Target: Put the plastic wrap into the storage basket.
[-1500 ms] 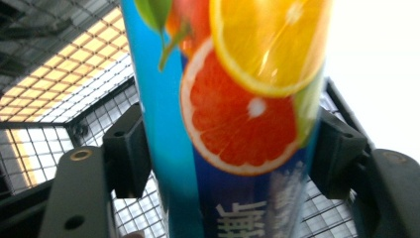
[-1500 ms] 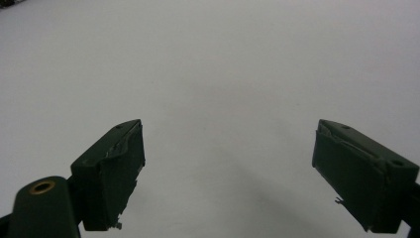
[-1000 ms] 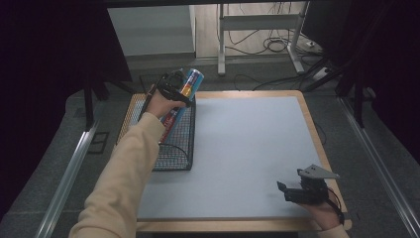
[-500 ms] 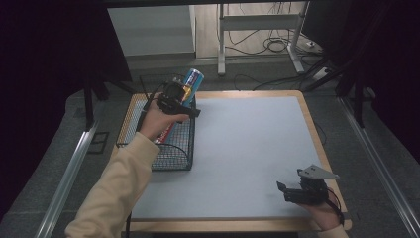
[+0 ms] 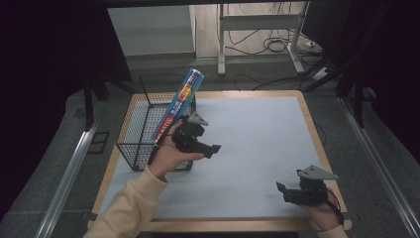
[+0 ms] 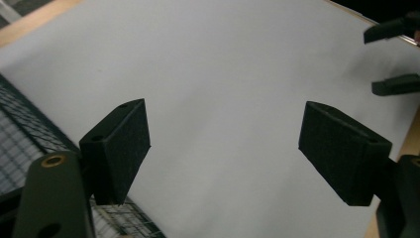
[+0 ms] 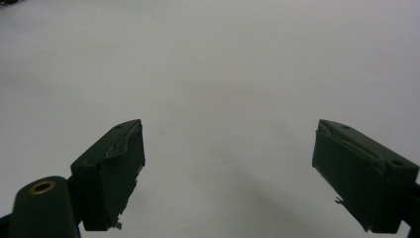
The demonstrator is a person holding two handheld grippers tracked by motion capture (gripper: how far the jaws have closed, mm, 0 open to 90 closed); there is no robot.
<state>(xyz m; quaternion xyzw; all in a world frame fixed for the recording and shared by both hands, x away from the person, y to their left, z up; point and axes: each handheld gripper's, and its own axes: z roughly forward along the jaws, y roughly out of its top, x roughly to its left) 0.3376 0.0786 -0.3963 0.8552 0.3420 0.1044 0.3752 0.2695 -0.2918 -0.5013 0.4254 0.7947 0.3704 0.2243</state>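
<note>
Two grippers worked over the white table mat (image 5: 247,139). The left gripper (image 5: 210,148), on an outstretched cream-sleeved forearm, pointed rightward just beside the black wire basket (image 5: 141,129), its jaws apart around nothing and just closing. The right gripper (image 5: 283,191) rested by the mat's near right edge, jaws spread and empty. Open mat lay between them. The tall blue-and-red printed tube (image 5: 178,103) leaned tilted in the basket, its top past the rim.

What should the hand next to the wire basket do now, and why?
Probably draw the left gripper back to rest over the white mat. The long box stands leaning in the wire basket, and nothing sits between the gripper's open fingers, so that job looks finished. The right gripper waits, open.
</note>
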